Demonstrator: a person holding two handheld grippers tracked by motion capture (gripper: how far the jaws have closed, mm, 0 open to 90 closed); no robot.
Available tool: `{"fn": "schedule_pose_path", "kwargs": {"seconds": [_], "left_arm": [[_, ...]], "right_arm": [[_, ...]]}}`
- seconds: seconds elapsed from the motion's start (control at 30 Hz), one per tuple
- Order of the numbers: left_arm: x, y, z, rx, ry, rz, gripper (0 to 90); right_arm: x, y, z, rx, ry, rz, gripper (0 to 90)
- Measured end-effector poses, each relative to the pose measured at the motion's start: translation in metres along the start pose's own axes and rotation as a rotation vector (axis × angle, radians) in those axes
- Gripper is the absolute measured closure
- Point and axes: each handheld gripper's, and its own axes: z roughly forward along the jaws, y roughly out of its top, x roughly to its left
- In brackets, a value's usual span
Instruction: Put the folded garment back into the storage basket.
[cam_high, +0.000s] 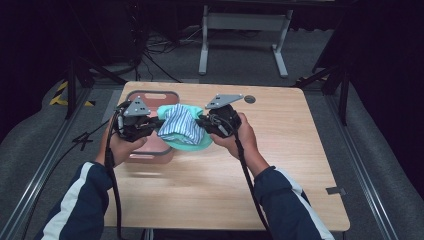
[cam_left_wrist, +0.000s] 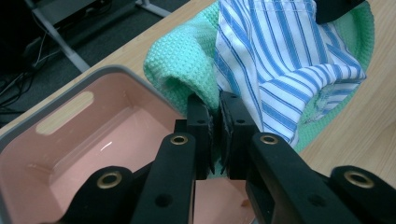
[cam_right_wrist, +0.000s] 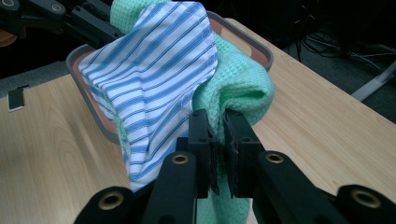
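Note:
A mint green waffle-weave cloth (cam_high: 192, 142) hangs between my two grippers above the table, with a blue-and-white striped cloth (cam_high: 177, 125) draped over it. My left gripper (cam_high: 150, 124) is shut on the green cloth's edge (cam_left_wrist: 187, 70), just above the pink bin (cam_left_wrist: 93, 135). My right gripper (cam_high: 207, 124) is shut on the opposite edge of the green cloth (cam_right_wrist: 243, 88). In the right gripper view the striped cloth (cam_right_wrist: 149, 84) falls in front of the left jaw. The left gripper view shows the striped cloth (cam_left_wrist: 285, 60) lying to the right of the pinch.
A pink bin with a grey rim (cam_high: 150, 95) sits at the table's back left, partly under the cloths. The wooden table (cam_high: 280, 170) has a dark round hole (cam_high: 250, 99) near its far edge. A grey desk frame (cam_high: 245, 30) stands beyond on the carpet.

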Motion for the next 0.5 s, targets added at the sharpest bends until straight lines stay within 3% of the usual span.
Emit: {"fn": "schedule_pose_path", "kwargs": {"seconds": [0.23, 0.5], "left_arm": [[0.019, -0.015, -0.014, -0.009, 0.029, -0.046, 83.6], [0.037, -0.027, -0.03, 0.005, 0.071, -0.068, 83.6]], "right_arm": [[0.011, 0.016, 0.024, 0.006, 0.025, -0.012, 82.3], [0.022, 0.03, 0.045, 0.015, 0.048, -0.024, 82.3]]}}
